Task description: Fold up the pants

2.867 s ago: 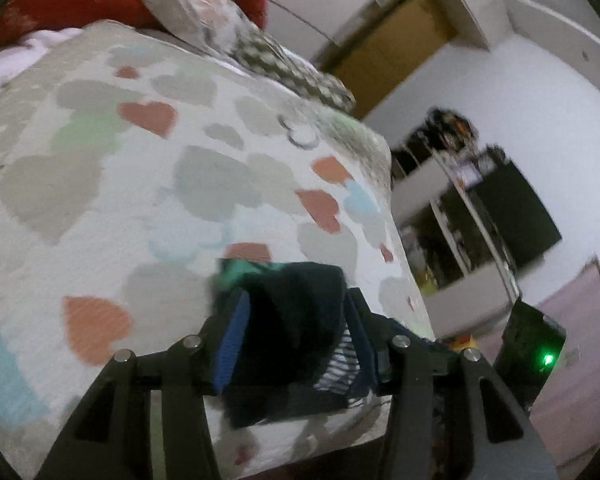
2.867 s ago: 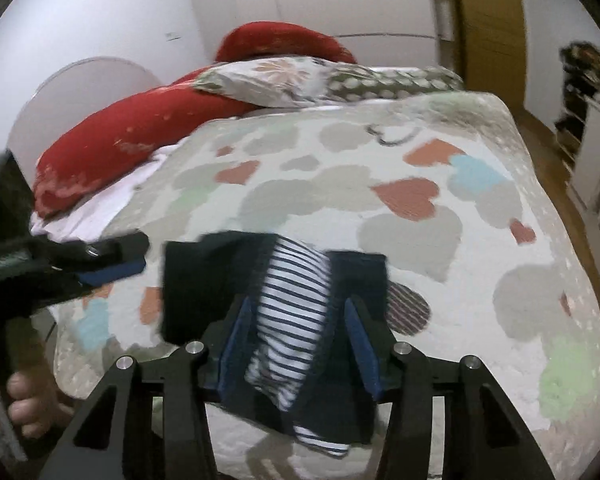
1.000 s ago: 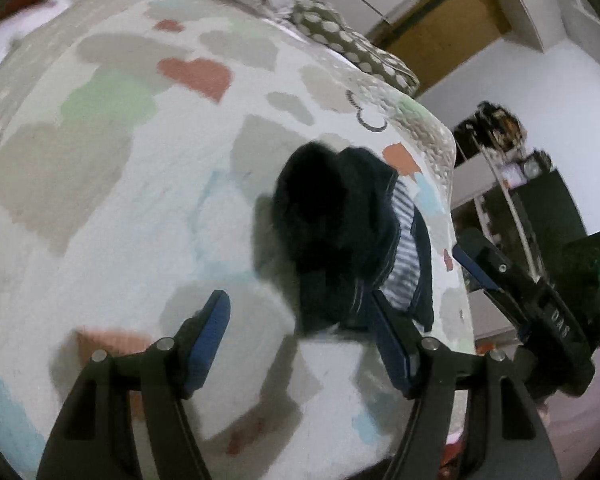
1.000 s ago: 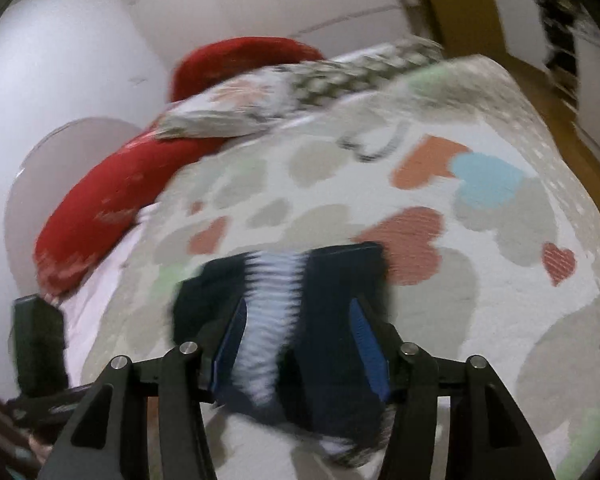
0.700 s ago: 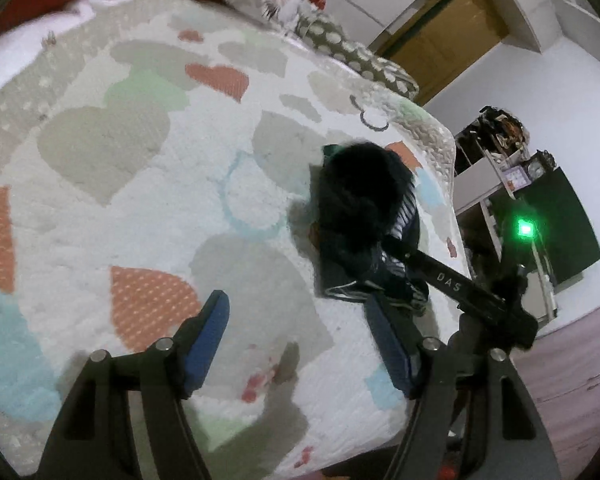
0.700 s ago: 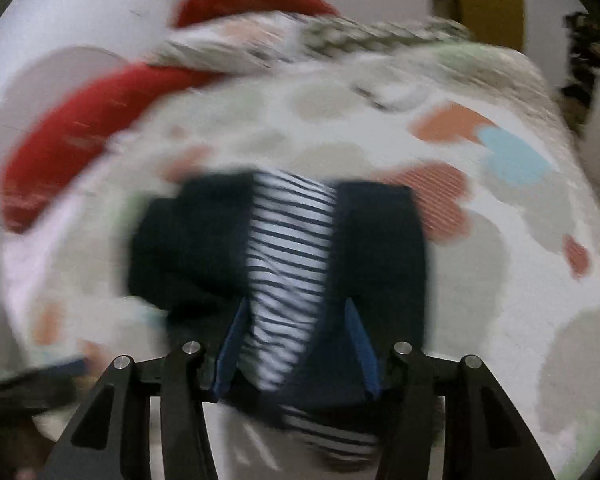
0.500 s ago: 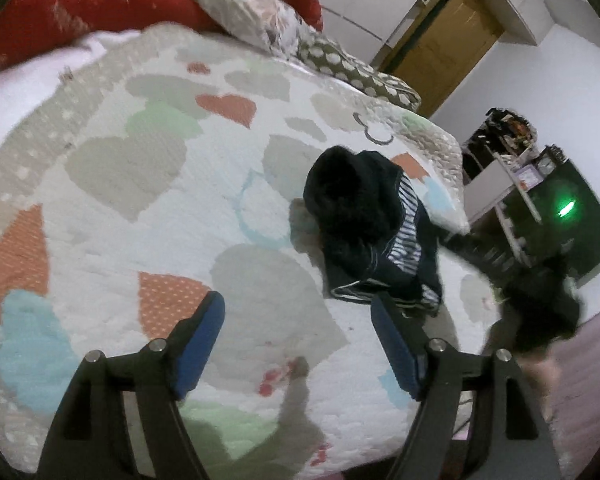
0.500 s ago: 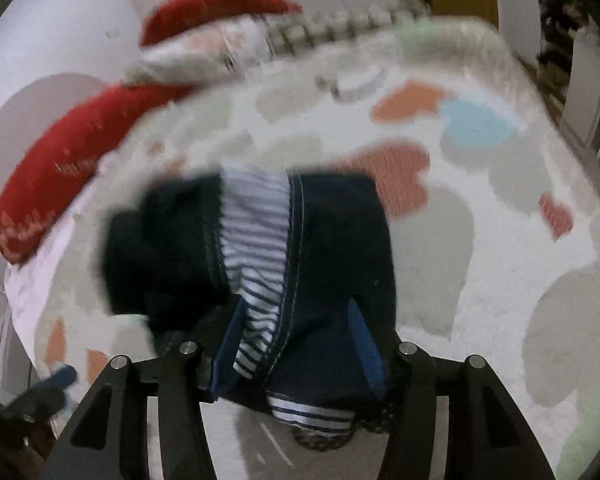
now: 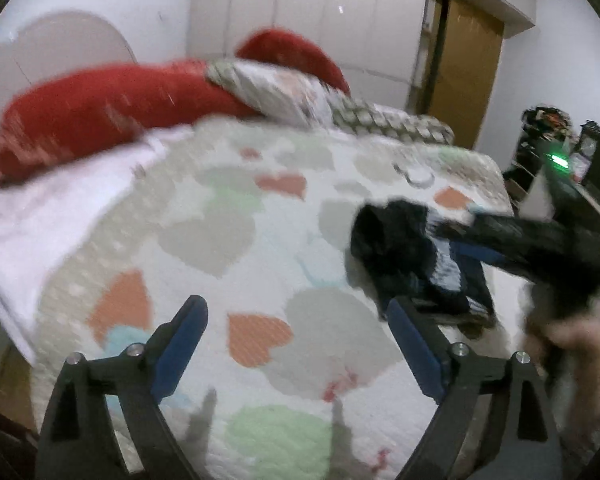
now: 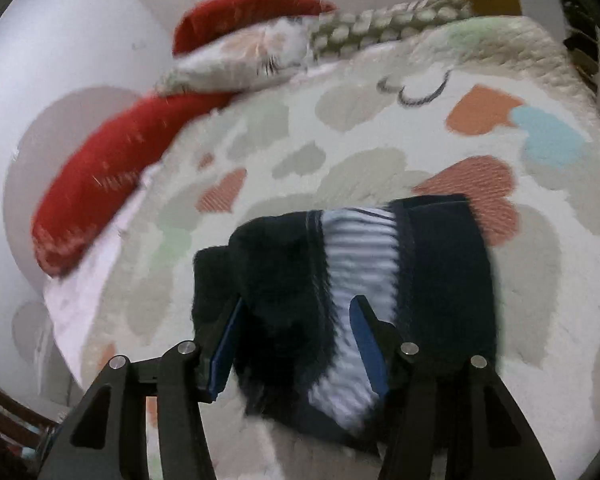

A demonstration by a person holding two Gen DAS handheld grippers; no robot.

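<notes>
The folded pants (image 10: 380, 280) lie on the bedspread (image 9: 220, 240) near its foot – dark bundle with a striped band, long side running across the bed. The right gripper (image 10: 296, 340) clamps their near edge; the left gripper (image 9: 296, 336), its jaws just widened, hangs empty beside them

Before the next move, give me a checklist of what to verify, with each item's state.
1. Left hand-held gripper empty: ok; its jaws have just been opening, nothing between them.
2. Right hand-held gripper gripping the pants: ok; fabric fills its jaws.
3. Pants resting on the bedspread: ok.
4. Left hand-held gripper apart from the pants: ok.
5. Fold edges aligned: cannot tell, blurred.
</notes>
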